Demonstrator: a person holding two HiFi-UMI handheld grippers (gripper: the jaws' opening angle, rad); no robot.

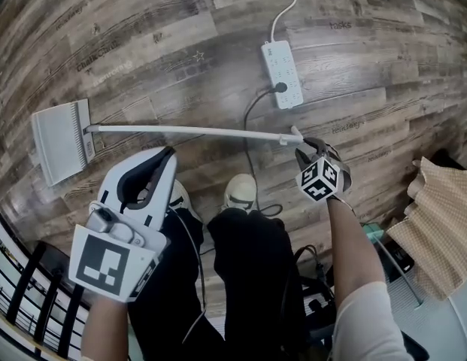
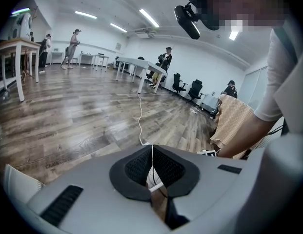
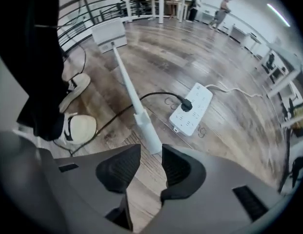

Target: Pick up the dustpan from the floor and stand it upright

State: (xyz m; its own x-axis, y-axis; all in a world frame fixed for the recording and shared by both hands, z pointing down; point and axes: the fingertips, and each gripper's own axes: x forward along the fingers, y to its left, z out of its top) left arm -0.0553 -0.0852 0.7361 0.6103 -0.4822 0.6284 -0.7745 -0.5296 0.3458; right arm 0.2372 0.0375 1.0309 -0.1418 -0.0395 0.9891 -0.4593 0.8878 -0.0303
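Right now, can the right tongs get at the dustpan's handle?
Probably yes: the right tongs hang open, pointing down, right at the handle's free end. The cable crosses the handle farther along, clear of that end.

**Your clothing and rig**

You wear black trousers [image 1: 252,277], pale shoes [image 1: 241,192] and a white short sleeve [image 1: 372,314]. Your left gripper [image 1: 168,155] has a light grey shell, black ribbed pads [image 2: 136,168] and a black-and-white marker cube [image 1: 107,263]. Your right gripper [image 1: 301,145] has the same shell and a smaller cube. A thin pale cable [image 1: 203,284] crosses your trousers.
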